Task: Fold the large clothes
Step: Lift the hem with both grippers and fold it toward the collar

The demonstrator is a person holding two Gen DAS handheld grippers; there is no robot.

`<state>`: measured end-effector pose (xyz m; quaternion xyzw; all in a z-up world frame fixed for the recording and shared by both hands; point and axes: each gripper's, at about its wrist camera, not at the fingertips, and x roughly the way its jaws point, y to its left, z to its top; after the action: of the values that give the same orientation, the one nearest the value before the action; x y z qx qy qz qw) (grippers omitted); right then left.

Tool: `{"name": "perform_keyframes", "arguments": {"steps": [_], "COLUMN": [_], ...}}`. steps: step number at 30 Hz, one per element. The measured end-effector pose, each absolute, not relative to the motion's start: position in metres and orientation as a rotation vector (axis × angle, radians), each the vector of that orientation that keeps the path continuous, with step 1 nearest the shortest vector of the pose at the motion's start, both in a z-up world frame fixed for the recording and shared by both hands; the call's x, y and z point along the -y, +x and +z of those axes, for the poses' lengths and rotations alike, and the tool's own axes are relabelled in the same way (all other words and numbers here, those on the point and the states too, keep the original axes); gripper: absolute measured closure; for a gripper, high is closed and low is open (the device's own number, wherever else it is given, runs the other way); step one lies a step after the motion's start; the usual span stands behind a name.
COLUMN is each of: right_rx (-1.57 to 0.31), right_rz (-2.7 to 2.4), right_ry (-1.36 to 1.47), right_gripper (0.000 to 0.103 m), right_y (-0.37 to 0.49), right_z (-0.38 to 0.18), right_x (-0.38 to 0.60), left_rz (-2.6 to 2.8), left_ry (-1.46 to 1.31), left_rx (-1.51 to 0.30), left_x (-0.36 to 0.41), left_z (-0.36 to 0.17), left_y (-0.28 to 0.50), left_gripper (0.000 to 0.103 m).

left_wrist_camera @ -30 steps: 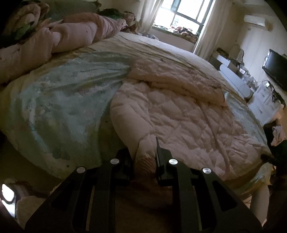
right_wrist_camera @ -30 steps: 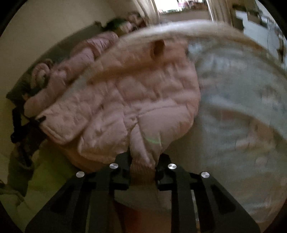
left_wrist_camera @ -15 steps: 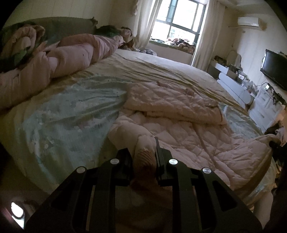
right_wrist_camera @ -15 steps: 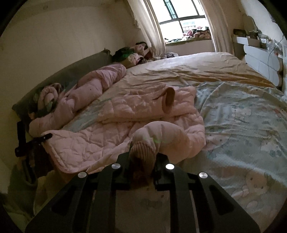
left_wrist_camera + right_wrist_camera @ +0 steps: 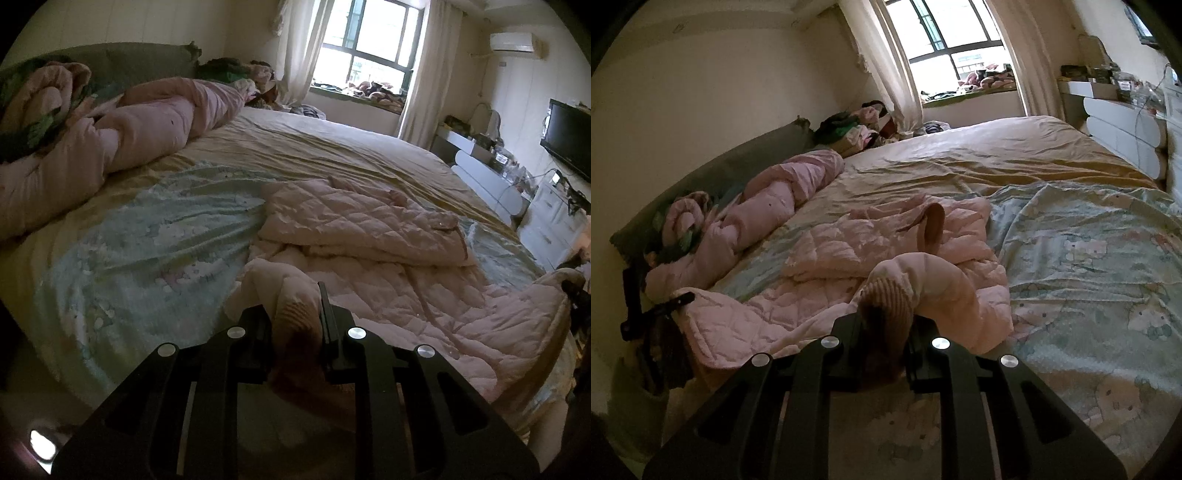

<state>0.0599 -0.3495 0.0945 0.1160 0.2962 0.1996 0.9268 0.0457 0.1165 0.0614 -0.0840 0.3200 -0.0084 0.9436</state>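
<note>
A large pink quilted jacket (image 5: 369, 236) lies spread on the bed, its far part folded over on itself; it also shows in the right wrist view (image 5: 849, 258). My left gripper (image 5: 295, 317) is shut on one ribbed sleeve cuff (image 5: 295, 310), held just above the near edge of the bed. My right gripper (image 5: 886, 314) is shut on the other ribbed cuff (image 5: 886, 299). The right gripper also shows at the right edge of the left wrist view (image 5: 576, 291), and the left gripper at the left of the right wrist view (image 5: 657, 310).
The bed (image 5: 129, 251) has a pale blue printed sheet and a yellow sheet (image 5: 314, 147). A rolled pink duvet (image 5: 129, 133) lies along the headboard. A window (image 5: 369, 37), white drawers (image 5: 554, 221) and a TV (image 5: 569, 136) stand beyond.
Both grippers have pulled back and tilted up with the cuffs, so the sleeves have bunched toward me and more of the room shows. The grips have not changed.
</note>
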Motion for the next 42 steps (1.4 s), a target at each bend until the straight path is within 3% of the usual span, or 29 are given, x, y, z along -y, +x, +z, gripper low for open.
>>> {"name": "perform_keyframes", "arguments": {"steps": [42], "right_rx": [-0.444], "right_rz": [0.266], "right_ry": [0.271], "right_gripper": [0.089], "right_y": [0.2], "right_z": [0.145], "right_x": [0.343], "left_rz": [0.007], "left_ry": [-0.179], "left_rx": [-0.566], "left_x": [-0.138], "left_z": [0.099], "left_y": [0.168], "left_gripper": [0.091]}}
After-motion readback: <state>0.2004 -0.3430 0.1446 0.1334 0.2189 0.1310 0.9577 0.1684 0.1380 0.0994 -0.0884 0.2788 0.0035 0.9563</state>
